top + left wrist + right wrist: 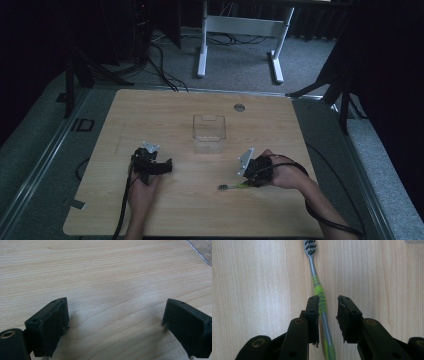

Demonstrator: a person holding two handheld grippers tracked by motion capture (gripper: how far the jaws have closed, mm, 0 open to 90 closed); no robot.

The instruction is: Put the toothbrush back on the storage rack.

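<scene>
Left gripper (159, 161) rests on the wooden table (165, 107), jaws spread wide, nothing between them. Clear container (209, 132) stands mid-table. Right gripper (328, 315) – jaws narrowed around the toothbrush (319, 293) handle, a gap showing on one side – brush flat on the table.

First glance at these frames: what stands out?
A grey-and-green plastic toothbrush lies flat on the light wooden table, its handle running between the right gripper's black fingers, which have a gap and are not clamped on it. Beyond, mid-table, stands an empty clear plastic box. The left gripper rests with its fingers wide apart over bare wood.
</scene>
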